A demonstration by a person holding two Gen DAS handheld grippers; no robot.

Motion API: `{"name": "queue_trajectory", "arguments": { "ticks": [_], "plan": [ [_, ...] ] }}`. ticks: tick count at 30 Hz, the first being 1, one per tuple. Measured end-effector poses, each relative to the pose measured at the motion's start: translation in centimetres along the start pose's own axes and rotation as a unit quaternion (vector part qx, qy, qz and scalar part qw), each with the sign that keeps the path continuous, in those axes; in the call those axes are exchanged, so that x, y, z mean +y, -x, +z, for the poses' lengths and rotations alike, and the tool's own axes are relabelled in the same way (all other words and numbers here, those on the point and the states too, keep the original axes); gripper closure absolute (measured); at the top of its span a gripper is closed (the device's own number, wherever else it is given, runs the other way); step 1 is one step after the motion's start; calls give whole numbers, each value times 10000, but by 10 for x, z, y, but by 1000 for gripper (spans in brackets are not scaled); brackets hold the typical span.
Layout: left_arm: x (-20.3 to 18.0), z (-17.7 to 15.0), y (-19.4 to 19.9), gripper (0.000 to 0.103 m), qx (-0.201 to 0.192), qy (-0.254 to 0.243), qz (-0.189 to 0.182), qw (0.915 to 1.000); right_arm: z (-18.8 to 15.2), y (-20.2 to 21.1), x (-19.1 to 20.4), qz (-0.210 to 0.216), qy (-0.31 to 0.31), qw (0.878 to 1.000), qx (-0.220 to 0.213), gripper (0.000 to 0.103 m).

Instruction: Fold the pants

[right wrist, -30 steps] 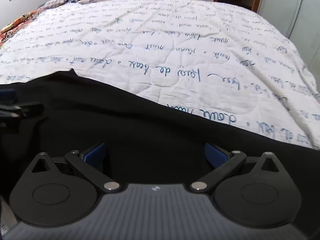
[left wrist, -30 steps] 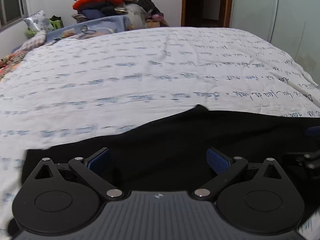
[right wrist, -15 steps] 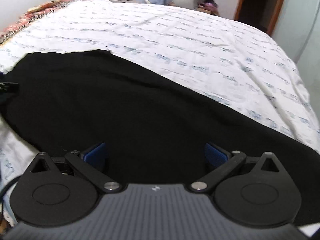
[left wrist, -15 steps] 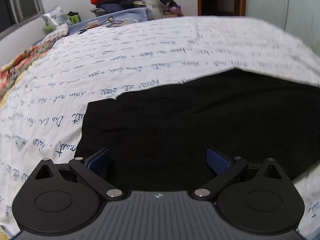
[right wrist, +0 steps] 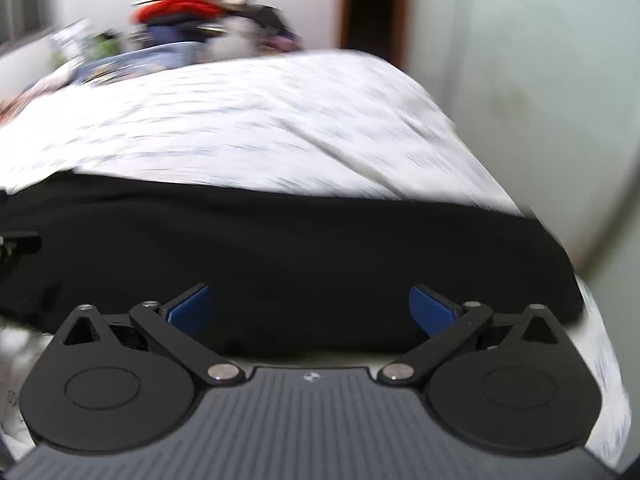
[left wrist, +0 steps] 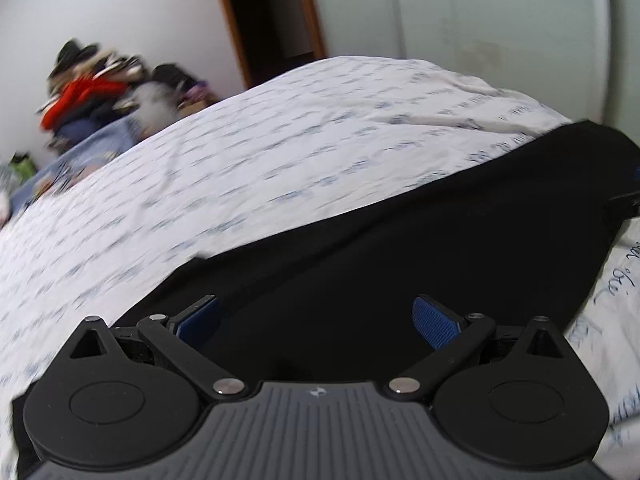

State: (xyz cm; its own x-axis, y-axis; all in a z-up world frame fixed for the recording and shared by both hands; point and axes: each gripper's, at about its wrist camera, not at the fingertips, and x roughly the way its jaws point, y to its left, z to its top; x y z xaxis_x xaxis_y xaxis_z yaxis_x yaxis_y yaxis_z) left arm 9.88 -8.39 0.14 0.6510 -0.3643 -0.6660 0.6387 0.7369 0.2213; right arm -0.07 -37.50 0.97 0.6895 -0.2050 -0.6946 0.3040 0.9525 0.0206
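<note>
Black cloth fills your left wrist view: the pants lie on the white printed bedspread, running from 7 o'clock up to 2 o'clock, where the frame cuts them off. Your left gripper has its jaws spread wide, blue pads apart with nothing pinched; whether they touch the cloth you cannot tell. A dark part at 3 o'clock is clipped by the edge and unreadable. The clothes pile at 10 o'clock is smeared by blur.

Now your right wrist view, blurrier still. The pants stretch as a band from 9 to 3 o'clock across the bedspread, the print unreadable. Your right gripper is spread open too, pads over the near hem, holding nothing. A black fragment at 9 o'clock is cut off. The clothes pile sits at 11 o'clock.
</note>
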Motion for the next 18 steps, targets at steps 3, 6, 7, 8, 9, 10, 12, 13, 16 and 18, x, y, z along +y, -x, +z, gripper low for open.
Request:
{"name": "queue_trajectory", "arguments": {
  "ticks": [3,6,7,8,9,10,12,13,16,18],
  "plan": [
    [-24,-2,-30,0,419,-156,-75,9990,-11,-6,-35,-217,-382,9990,123,0],
    [-22,5,-25,0,373,72,-371,9986,-19,-10,-49,-201,-451,9979,408,0],
    [-20,9,-24,0,371,205,-542,9976,-19,1,-53,-209,-496,9985,132,0],
    [-18,13,-23,0,329,357,-669,9966,-18,12,-57,-339,-506,9980,-148,0],
    [-17,19,-23,0,286,479,-782,9954,-16,16,-60,-485,-492,9969,-376,0],
    [-18,24,-25,0,265,563,-904,9940,-13,21,-65,-659,-474,9951,-568,0],
    [-24,35,-32,0,281,668,-1102,9913,0,12,-78,-864,-462,9941,-475,0],
    [-30,40,-35,0,270,682,-1172,9904,4,4,-85,-891,-480,9941,-386,0],
    [-49,52,-44,0,230,492,-1235,9909,8,-33,-107,-819,-821,9931,186,0],
    [-62,58,-45,0,202,369,-1140,9926,-2,-44,-110,-741,-841,9930,372,0]
  ]
}}
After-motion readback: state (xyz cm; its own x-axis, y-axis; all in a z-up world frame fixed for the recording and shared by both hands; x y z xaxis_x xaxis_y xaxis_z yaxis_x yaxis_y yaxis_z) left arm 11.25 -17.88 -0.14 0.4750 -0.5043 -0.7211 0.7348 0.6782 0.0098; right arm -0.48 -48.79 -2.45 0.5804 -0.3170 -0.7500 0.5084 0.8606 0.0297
